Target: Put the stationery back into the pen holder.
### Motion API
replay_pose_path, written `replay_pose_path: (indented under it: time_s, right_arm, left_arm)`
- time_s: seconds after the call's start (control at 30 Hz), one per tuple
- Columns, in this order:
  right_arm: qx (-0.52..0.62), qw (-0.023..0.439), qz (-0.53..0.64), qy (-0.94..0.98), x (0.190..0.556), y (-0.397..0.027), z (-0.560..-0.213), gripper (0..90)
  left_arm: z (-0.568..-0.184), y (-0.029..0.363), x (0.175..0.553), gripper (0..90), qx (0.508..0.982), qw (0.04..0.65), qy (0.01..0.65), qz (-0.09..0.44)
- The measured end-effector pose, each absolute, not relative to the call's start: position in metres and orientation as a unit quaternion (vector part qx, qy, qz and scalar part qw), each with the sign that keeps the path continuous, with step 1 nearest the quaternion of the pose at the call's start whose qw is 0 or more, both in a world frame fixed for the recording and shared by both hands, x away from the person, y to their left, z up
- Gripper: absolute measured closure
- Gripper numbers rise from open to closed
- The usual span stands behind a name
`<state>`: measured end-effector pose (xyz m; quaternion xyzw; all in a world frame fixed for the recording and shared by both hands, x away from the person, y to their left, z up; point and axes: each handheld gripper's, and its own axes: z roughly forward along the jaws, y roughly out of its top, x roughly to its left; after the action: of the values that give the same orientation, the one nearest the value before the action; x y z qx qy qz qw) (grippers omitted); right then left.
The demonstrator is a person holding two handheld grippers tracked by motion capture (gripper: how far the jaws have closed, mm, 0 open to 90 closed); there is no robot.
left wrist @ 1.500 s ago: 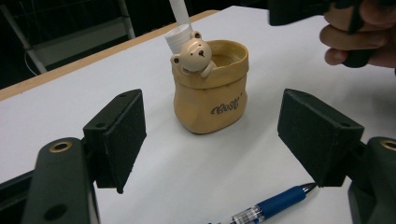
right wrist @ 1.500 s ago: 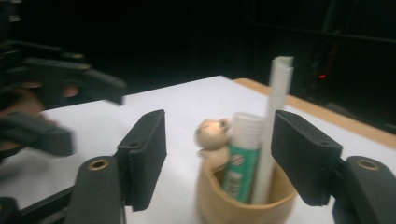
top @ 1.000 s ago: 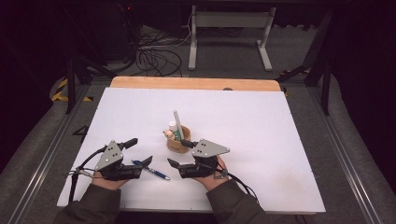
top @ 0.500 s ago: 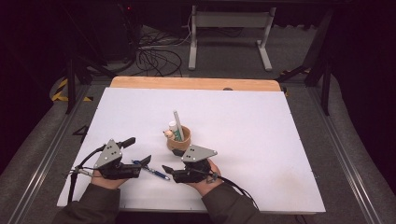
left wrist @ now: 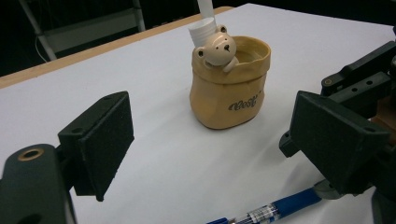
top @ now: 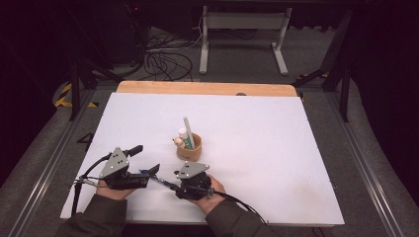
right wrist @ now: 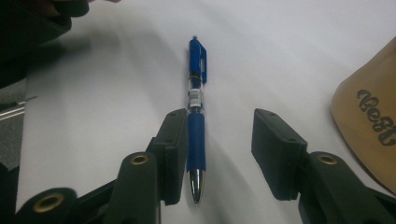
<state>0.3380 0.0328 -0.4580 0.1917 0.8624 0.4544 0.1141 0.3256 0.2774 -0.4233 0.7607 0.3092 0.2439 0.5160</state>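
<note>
— Where is the blue pen (right wrist: 196, 116)?
— Flat on the white desk (top: 276, 148), between the right hand-held gripper (right wrist: 219, 154) jaws, which have just been closing, one pad alongside it.
— The left hand-held gripper (left wrist: 210, 154)?
— Wide, holding nothing, facing the bear pot (left wrist: 229, 88)

Blue click pen (right wrist: 196, 116) flat on white table (top: 276, 148), near bear pot (left wrist: 229, 84).

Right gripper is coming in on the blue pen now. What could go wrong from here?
1. The right gripper, whose jaws have just been closing, has the blue pen against one pad, off-centre; the pen could roll or skid away.
2. The grip lands near the tip, so the pen might pivot when lifted.
3. The left gripper sits close; the two could collide.
</note>
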Motion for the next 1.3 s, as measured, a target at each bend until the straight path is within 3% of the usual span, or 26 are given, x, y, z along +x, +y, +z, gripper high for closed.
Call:
replay_pose_path:
  time_s: [1.3]
  right_arm:
    - [0.176,0.097,0.411,0.889,0.3355,0.0421,-0.4647,81.4]
  left_arm:
    - [-0.426,0.2752,0.3271,15.1,0.768,0.51,0.305,0.238]
